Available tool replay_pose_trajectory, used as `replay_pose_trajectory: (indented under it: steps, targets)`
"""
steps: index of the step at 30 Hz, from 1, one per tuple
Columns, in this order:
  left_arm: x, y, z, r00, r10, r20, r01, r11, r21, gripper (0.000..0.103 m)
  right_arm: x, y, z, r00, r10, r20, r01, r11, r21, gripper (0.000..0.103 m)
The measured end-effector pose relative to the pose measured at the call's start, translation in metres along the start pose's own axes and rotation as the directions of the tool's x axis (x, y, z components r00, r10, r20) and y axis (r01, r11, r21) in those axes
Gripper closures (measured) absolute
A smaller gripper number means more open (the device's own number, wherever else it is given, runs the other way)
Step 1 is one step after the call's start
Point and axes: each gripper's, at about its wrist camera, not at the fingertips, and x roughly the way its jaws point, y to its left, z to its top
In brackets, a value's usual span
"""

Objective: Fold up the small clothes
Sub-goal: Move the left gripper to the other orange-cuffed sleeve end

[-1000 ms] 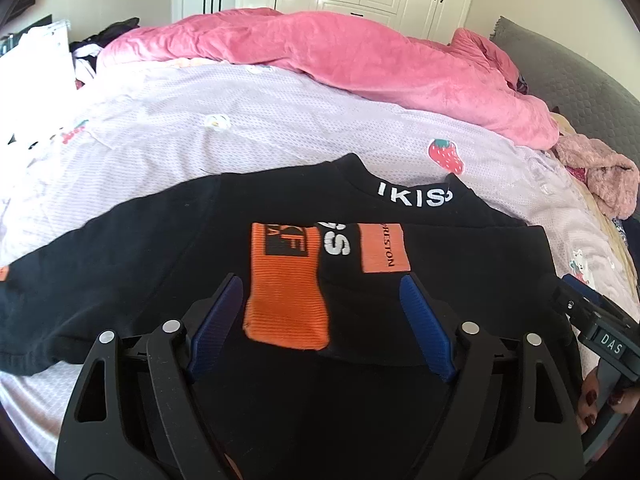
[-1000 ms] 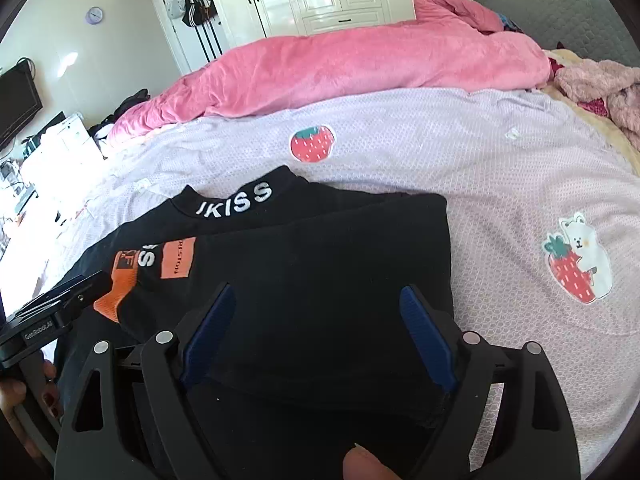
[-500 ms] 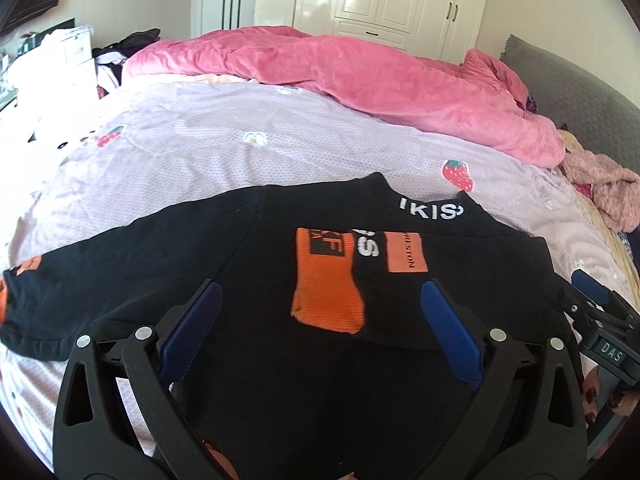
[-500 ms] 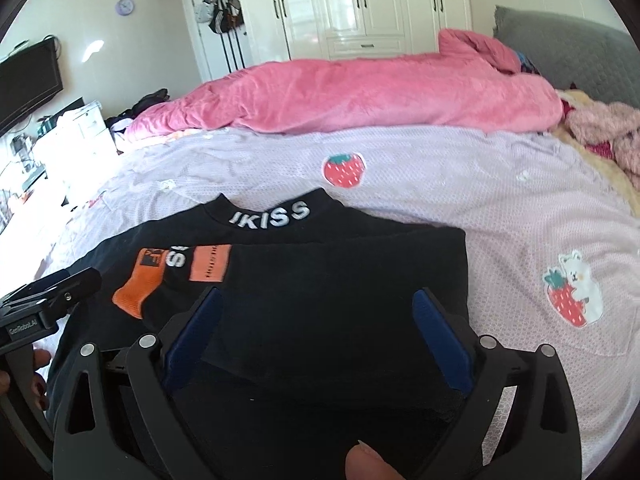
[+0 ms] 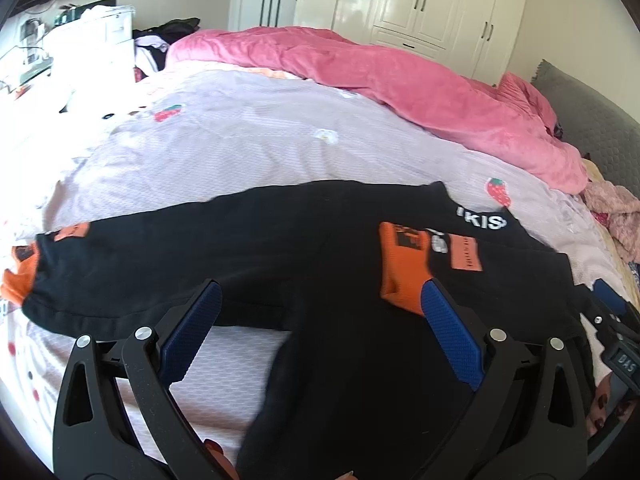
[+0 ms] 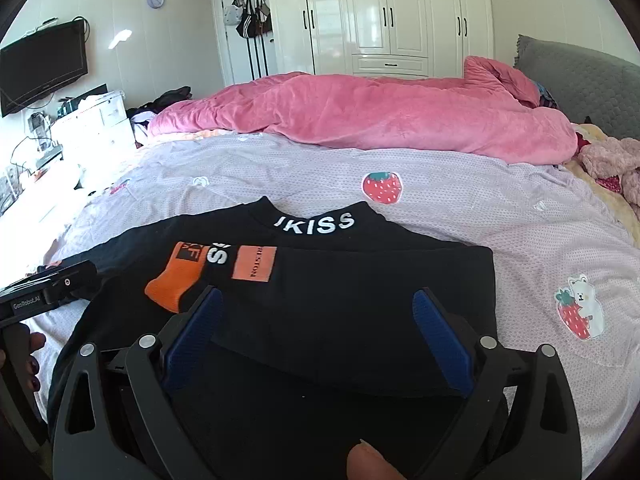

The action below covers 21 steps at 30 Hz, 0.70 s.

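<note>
A black long-sleeved top (image 5: 256, 256) with a white-lettered collar (image 6: 316, 224) lies flat on the bed. Its right sleeve is folded across the chest, the orange cuff (image 5: 400, 272) on top; it also shows in the right wrist view (image 6: 176, 280). The left sleeve stretches out to the left, ending in an orange cuff (image 5: 20, 280). My left gripper (image 5: 320, 328) is open and empty, just above the top near the left armpit. My right gripper (image 6: 316, 328) is open and empty over the folded right side.
The top lies on a lilac sheet with strawberry prints (image 6: 440, 200). A pink duvet (image 6: 360, 116) is bunched along the far side. Pink clothes (image 6: 612, 164) and a grey headboard (image 6: 580, 80) are at right. White drawers (image 6: 96, 120) stand left of the bed.
My left gripper has swung left, bringing the outstretched left sleeve and its cuff into view. My right gripper has drawn back and risen a little. Both stay open; the top has not moved.
</note>
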Motion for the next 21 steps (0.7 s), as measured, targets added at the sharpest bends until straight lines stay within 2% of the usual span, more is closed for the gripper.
replay_pose_trajectory:
  steps: [2, 16, 21]
  targets:
    - [-0.003, 0.011, -0.001, 0.999, 0.033, 0.007, -0.033, 0.999, -0.010, 0.009, -0.001, 0.007, 0.000, 1.000, 0.008, 0.003, -0.008, 1.000, -0.012, 0.008]
    - [-0.024, 0.067, 0.008, 0.987, 0.145, 0.068, -0.139, 0.987, -0.085, 0.009, -0.004, 0.074, 0.002, 0.999, 0.049, -0.016, -0.050, 0.996, -0.076, 0.008]
    - [-0.029, 0.089, 0.011, 0.986, 0.151, 0.066, -0.142, 0.981, -0.131, 0.009, -0.003, 0.094, 0.006, 0.994, 0.107, -0.034, -0.108, 0.993, -0.046, 0.008]
